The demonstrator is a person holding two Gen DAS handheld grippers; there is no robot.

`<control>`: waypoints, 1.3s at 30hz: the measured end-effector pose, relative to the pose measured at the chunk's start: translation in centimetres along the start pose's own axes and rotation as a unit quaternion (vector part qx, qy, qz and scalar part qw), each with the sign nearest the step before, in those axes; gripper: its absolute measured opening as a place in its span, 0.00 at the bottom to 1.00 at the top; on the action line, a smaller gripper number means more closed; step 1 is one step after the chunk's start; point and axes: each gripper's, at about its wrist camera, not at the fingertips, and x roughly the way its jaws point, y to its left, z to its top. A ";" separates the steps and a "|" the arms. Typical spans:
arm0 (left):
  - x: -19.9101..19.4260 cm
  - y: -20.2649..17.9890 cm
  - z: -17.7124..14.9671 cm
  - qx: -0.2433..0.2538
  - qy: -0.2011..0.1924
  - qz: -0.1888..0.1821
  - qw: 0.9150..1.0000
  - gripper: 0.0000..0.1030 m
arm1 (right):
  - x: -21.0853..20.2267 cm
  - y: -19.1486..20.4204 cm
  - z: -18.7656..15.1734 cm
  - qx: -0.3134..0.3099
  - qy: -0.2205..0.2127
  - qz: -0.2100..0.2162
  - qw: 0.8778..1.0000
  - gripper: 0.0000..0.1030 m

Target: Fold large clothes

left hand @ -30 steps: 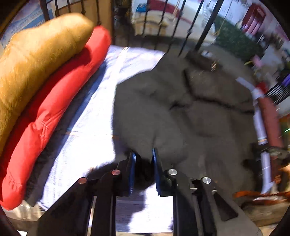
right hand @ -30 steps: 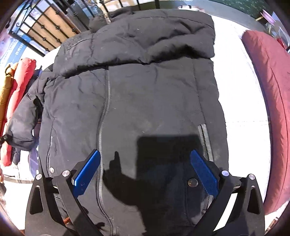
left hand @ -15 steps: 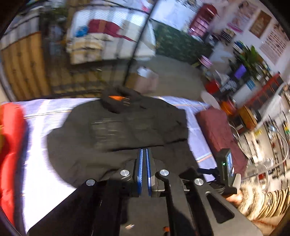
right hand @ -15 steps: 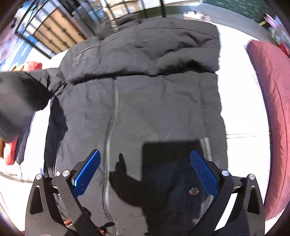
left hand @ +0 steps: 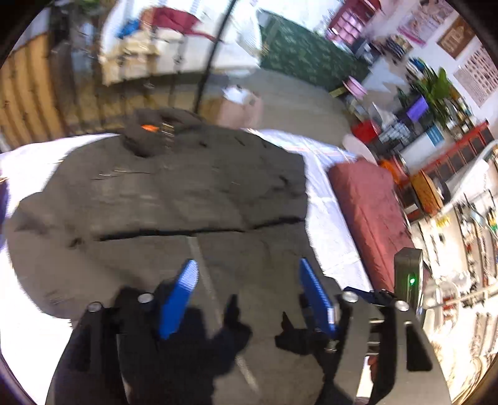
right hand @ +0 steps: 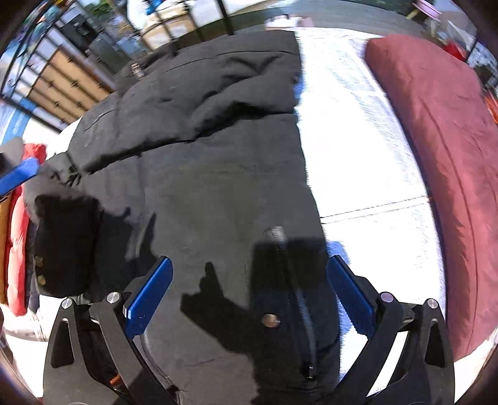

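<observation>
A black puffer jacket lies front up on the white sheet, its upper part folded down over the chest. My left gripper hovers over the jacket's lower half; its jaws are opening, and nothing is pinched between the blue pads. In the right wrist view the jacket fills the middle. My right gripper stands wide open above the hem beside the pocket zipper. One sleeve, with its snap cuff, lies folded at the jacket's left edge. A blue pad of the left gripper shows at the far left.
A maroon cushion runs along the right side of the sheet. Red and yellow padded garments are piled at the left edge. Black metal bars stand behind the jacket's collar. Shelves and clutter fill the room to the right.
My left gripper swung from the left side over the jacket, shut, then opened. The lifted sleeve has dropped at the jacket's left edge. My right gripper drifted slightly right, still open.
</observation>
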 end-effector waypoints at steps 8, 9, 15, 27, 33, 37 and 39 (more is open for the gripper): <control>-8.5 12.3 -8.2 -0.175 -0.044 0.152 0.972 0.73 | 0.3 11.8 0.0 -0.195 -0.009 0.112 0.974 0.95; -9.3 13.6 -9.5 -0.201 -0.042 0.164 0.965 0.73 | 0.7 13.5 -0.3 -0.218 -0.004 0.124 0.968 0.95; -11.8 18.3 -16.2 -0.321 -0.035 0.195 0.926 0.73 | 1.7 19.7 -2.7 -0.285 0.030 0.159 0.945 0.95; -9.2 15.6 -14.5 -0.278 -0.022 0.167 0.946 0.73 | 3.0 23.1 -3.8 -0.304 0.052 0.151 0.939 0.47; -8.2 14.3 -13.0 -0.244 -0.019 0.156 0.957 0.73 | -1.9 18.1 0.9 -0.246 -0.035 0.147 0.957 0.33; -7.2 13.8 -12.9 -0.236 -0.007 0.149 0.960 0.73 | -4.1 11.6 5.5 -0.147 -0.074 0.141 0.976 0.31; -6.8 13.5 -12.9 -0.231 -0.001 0.147 0.962 0.73 | -3.6 9.0 7.4 -0.107 -0.072 0.128 0.983 0.32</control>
